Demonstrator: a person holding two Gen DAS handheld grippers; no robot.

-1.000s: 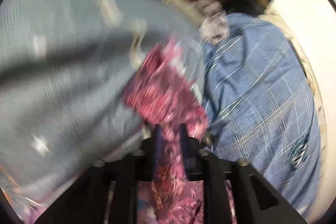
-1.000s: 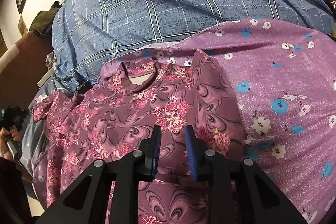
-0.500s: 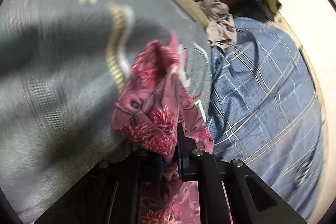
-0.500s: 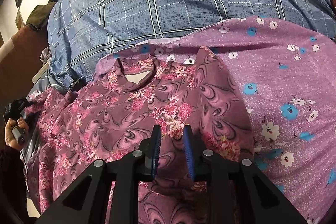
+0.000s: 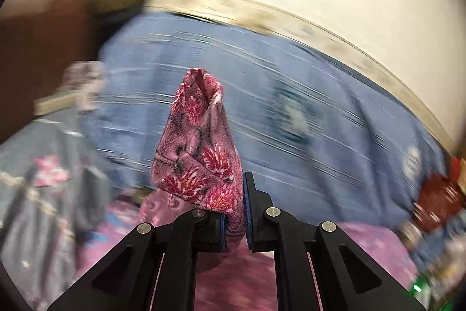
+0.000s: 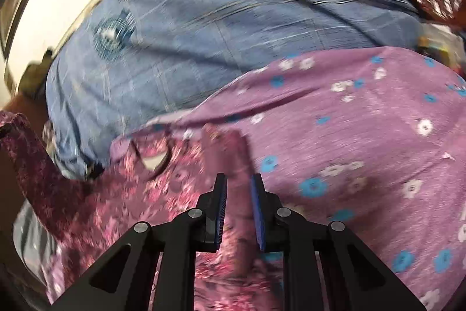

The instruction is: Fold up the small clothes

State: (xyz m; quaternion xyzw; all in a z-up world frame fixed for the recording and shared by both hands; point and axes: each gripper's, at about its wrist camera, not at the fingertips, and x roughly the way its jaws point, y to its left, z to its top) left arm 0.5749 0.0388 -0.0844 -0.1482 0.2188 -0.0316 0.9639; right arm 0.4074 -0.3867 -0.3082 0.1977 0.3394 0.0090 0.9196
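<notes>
Left claw (image 5: 234, 212) pinches a bunched sleeve of the maroon floral-print top (image 5: 201, 147), lifted; right claw (image 6: 238, 209) pinches a raised ridge of the same top (image 6: 163, 194), which lies on the purple flowered bedsheet (image 6: 364, 121). Folding barely begun: body still spread.

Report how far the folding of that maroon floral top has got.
Done: little; the maroon floral top lies mostly spread on the purple flowered sheet, neckline showing. In hand: the left tool is shut on a bunched sleeve end, lifted; the right tool pinches a raised ridge of the top. Left: laying the fold down and the rest.
</notes>
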